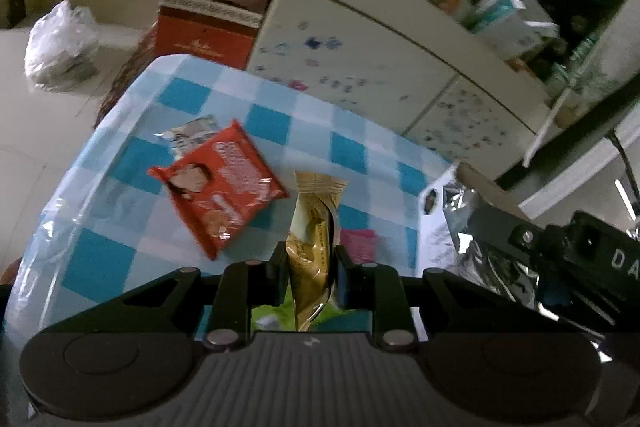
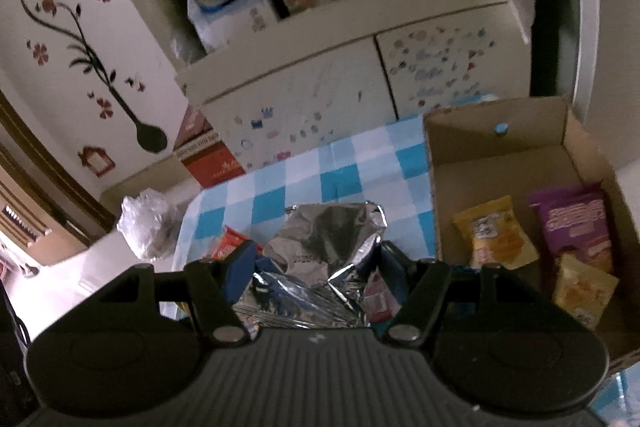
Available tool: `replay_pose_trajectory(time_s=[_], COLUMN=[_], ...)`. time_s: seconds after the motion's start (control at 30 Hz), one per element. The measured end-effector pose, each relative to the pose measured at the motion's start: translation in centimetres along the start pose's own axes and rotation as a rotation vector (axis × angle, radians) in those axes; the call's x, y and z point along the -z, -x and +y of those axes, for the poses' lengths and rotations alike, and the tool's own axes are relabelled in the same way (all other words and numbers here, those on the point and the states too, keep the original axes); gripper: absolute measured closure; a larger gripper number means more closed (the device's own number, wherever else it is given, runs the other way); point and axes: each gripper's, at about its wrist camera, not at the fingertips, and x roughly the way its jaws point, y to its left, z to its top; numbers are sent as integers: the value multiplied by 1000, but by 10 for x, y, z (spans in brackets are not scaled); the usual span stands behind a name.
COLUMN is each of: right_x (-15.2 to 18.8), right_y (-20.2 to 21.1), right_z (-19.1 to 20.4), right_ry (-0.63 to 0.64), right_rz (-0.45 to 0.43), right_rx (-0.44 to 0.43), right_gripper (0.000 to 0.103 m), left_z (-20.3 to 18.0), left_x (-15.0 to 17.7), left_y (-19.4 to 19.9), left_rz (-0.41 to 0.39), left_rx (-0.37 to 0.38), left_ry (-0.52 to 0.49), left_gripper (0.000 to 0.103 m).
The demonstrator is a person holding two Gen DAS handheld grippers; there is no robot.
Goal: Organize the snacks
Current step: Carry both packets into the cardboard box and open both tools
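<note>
My left gripper (image 1: 308, 269) pinches a gold packet (image 1: 314, 243); red packet (image 1: 220, 183) lies beside on the desk (image 1: 272, 123). My right gripper (image 2: 316, 267) clamps a silver bag (image 2: 324, 239); cardboard box (image 2: 496, 131) stands right.

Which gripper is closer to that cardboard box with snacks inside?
Right. The right gripper, holding a silver bag, sits just beside the cardboard box. The left gripper is farther off, gripping a gold packet.

Cardboard box (image 2: 496, 163) sat on table (image 2: 360, 163), right side; three snack packets (image 2: 494, 237) inside. Foil bag (image 2: 328, 239) left of box. Flat packet (image 1: 220, 187) lay further left, beside upright wrapper (image 1: 316, 239).
</note>
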Motion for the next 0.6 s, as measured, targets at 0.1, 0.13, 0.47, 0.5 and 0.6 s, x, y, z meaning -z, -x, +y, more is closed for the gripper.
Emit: replay_pose_trajectory(time_s=[0.1, 0.13, 0.47, 0.5, 0.6], right_x=[-3, -4, -13, -15, -18], right_y=[15, 21, 73, 76, 84], right_z=[-12, -18, -79, -85, -99], right_ry=[-13, -25, -133, -146, -191], right_rz=[-32, -43, -161, -170, -197], right_rx=[8, 14, 77, 80, 92], right_gripper=[35, 35, 35, 35, 35], left_z=[-17, -22, -81, -86, -105], left_x=[3, 4, 13, 13, 16], left_y=[6, 7, 11, 10, 6], left_rz=[-1, 1, -2, 0, 3], left_rx=[23, 29, 93, 100, 117], left_ry=[-26, -34, -127, -134, -159], left_gripper=[76, 76, 76, 76, 76])
